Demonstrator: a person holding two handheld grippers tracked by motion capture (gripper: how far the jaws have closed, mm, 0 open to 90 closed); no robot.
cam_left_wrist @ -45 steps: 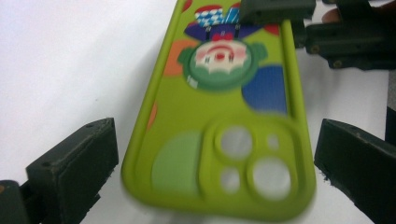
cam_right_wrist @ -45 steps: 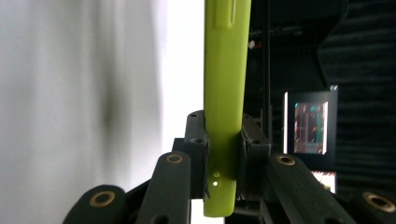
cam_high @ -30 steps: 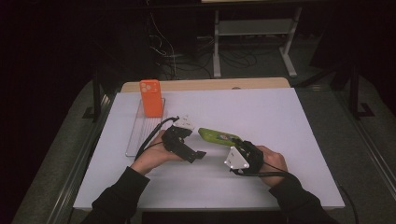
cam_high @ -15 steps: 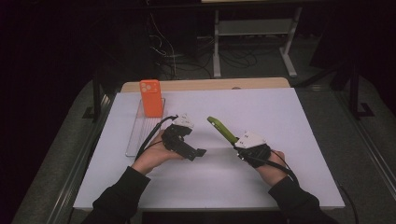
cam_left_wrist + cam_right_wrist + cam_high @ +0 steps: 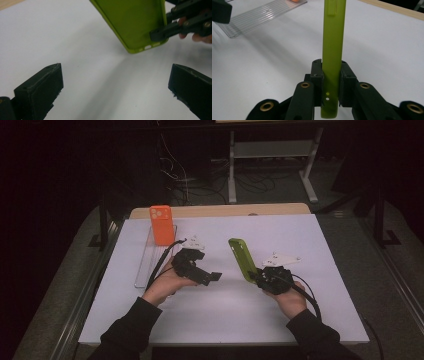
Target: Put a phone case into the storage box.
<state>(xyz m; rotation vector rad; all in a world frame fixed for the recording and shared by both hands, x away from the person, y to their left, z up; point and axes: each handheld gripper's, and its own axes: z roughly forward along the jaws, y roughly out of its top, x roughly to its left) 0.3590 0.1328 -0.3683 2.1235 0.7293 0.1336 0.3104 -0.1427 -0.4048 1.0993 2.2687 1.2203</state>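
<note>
The right gripper (image 5: 262, 276) is pinching the lime-green soft-plastic phone case (image 5: 242, 259) by its bottom end, tilted above the white counter (image 5: 320, 245). Left gripper (image 5: 212, 277) is hanging wide open nearby. The case is probably light and bendy, so I'd grab the rim.

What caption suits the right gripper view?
Black tongs clamp a green phone case edge-on above a white table.
</note>
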